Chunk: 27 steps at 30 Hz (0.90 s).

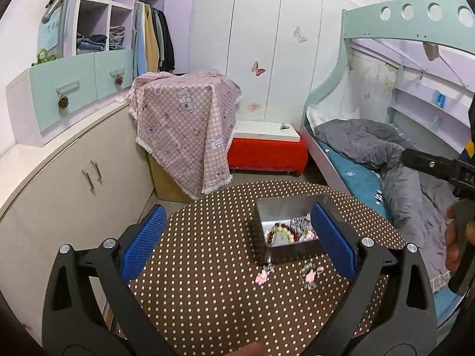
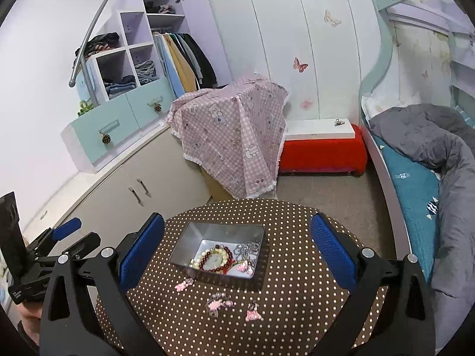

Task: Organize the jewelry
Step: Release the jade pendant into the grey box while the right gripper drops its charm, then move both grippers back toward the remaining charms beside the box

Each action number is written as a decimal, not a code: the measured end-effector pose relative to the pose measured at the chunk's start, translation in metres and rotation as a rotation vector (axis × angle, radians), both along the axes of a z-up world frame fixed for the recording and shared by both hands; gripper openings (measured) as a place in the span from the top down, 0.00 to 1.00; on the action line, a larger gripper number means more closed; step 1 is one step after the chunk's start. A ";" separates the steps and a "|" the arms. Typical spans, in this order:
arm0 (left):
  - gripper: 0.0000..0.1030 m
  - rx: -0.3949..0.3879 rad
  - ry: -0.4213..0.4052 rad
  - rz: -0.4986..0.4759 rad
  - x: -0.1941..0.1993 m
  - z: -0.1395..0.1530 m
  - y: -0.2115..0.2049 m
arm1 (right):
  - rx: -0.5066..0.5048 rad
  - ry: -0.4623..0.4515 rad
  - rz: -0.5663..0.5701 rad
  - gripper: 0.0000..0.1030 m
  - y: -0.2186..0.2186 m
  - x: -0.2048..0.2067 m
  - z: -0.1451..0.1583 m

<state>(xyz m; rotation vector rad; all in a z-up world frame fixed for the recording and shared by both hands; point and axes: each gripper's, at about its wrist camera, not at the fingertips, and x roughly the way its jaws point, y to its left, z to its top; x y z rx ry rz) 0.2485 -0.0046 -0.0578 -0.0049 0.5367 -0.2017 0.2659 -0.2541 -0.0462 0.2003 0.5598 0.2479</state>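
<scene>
1. While both pairs of tongs hang over the round desk with the brown, white-dotted cloth (image 2: 297, 281), I read the left tongs (image 1: 240, 243) as spread wide with nothing between their blue pads; the right tongs (image 2: 237, 252) stand just as wide and empty.
2. My landmark is the shallow rectangular silver metal tin (image 2: 207, 231) near the middle of the desk. Inside it lie a dark red bead bracelet (image 2: 218, 259), a string of cream pearl-like beads (image 2: 199, 259) and a tangle of silver chain (image 2: 248, 249).
3. Three pieces are not yet in: a small pink charm (image 2: 184, 285) just in front of the tin's near wall, a pink-and-clear charm (image 2: 218, 304) a little nearer to me, and a third pink charm (image 2: 253, 311) beside that one, on its right.
4. I judge these charms light, small and hard, likely to skate on the cloth or pop out of a wide pad grip. I would close on the body of a charm, not on any loop or chain, and press down slightly into the cloth.
5. The tin looks light too; a nudge from a pad could slide it.
6. The desk's rim curves away close behind the tin and to both sides, so a flicked charm could roll off to the floor (image 2: 326, 187).
7. Room is free above the desk; the bed with the grey quilt (image 2: 430, 136) lies right of the tin, the beige cabinet (image 2: 142, 184) left.
</scene>
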 end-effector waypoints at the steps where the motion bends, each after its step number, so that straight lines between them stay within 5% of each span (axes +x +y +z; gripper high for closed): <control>1: 0.07 -0.001 0.006 0.002 -0.002 -0.003 0.002 | 0.001 0.000 -0.003 0.08 -0.001 -0.004 -0.002; 27: 0.07 0.077 0.076 -0.022 -0.026 -0.053 -0.003 | -0.048 0.124 -0.047 0.08 -0.005 -0.044 -0.065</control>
